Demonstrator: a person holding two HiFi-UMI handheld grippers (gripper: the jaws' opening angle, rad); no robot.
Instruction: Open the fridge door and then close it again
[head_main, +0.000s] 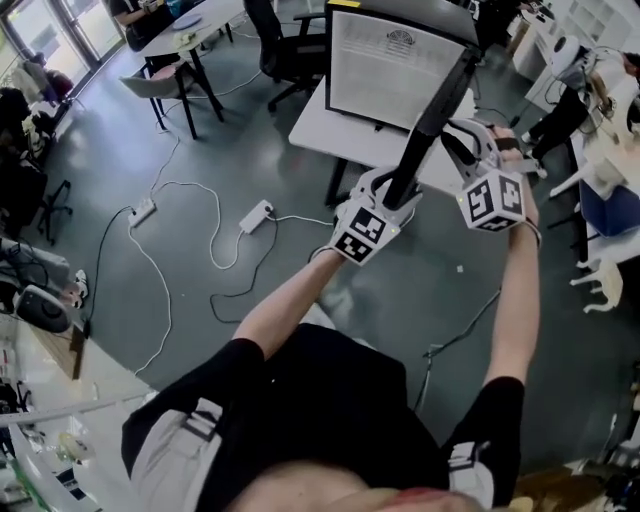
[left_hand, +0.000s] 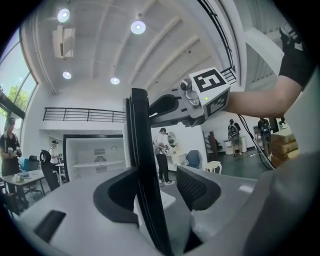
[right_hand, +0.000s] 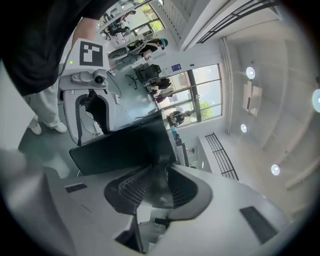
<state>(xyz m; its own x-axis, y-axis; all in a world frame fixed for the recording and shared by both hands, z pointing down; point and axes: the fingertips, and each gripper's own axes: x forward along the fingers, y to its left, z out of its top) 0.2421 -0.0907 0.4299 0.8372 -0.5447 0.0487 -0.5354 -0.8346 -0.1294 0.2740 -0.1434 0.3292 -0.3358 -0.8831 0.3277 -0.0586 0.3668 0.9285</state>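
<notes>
Edge-on thin black fridge door (head_main: 435, 108), white fridge cabinet (head_main: 385, 75) to its left: left tool (left_hand: 160, 192) straddles it, jaws slack; right tool (right_hand: 155, 187) pinches its edge.

Surface finishes: fridge door and hand-held tooling
Fridge door (head_main: 435, 110): dark, smooth panel with a slight sheen. Left gripper (left_hand: 152, 190), right gripper (right_hand: 156, 186): matt pale-grey plastic shells; pads (left_hand: 196, 187) black, finely ribbed, rubber-like. Marker cube (head_main: 492, 200): matt printed faces. Floor (head_main: 270, 150): smooth grey, faint sheen.
</notes>
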